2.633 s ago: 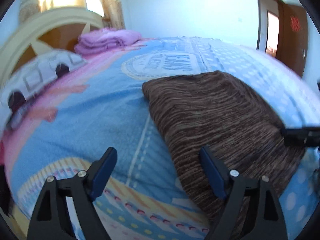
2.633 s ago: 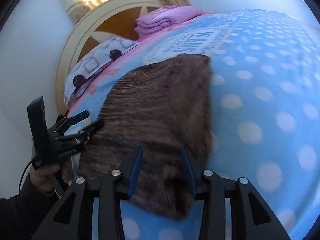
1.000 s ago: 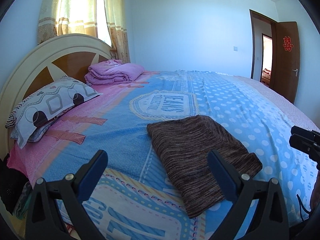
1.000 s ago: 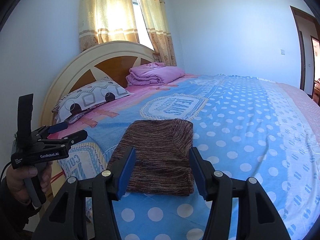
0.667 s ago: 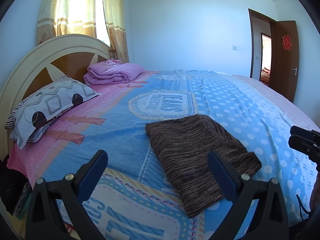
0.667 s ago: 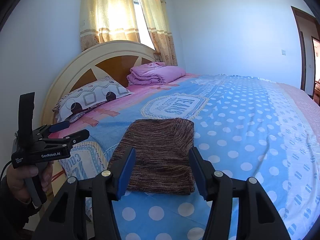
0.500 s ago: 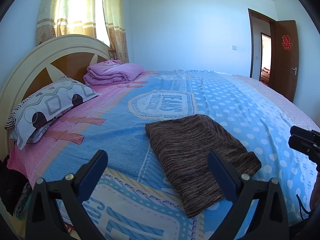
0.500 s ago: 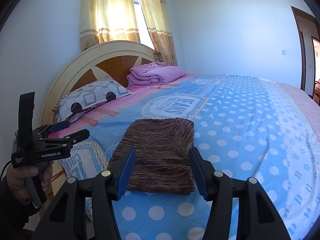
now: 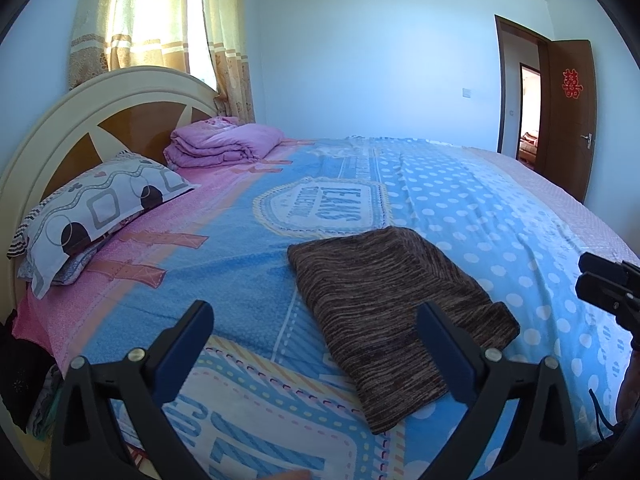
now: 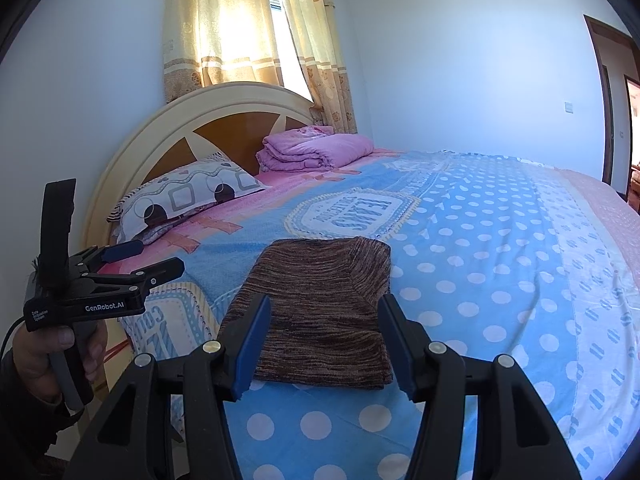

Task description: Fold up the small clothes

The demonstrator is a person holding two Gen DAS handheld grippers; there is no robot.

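Note:
A brown striped knit garment (image 9: 392, 304) (image 10: 324, 300) lies folded into a flat rectangle on the blue patterned bedspread (image 9: 480, 216), near the bed's front edge. My left gripper (image 9: 314, 326) hangs above the bed in front of it, wide open with nothing between its blue pads. My right gripper (image 10: 324, 322) is held back from the garment's near edge, open and empty. In the right wrist view the left gripper (image 10: 144, 258) shows at the left, held by a hand (image 10: 36, 356).
A patterned pillow (image 9: 100, 208) and a folded pink quilt (image 9: 224, 144) lie by the curved headboard (image 9: 80, 120). A curtained window is behind it. A brown door (image 9: 568, 120) stands open at the far right. The polka-dot half of the bedspread stretches right of the garment.
Since the oldest frames both grippers have pulled up and back from the garment, which stays folded on the bed. Over the last second nothing has moved.

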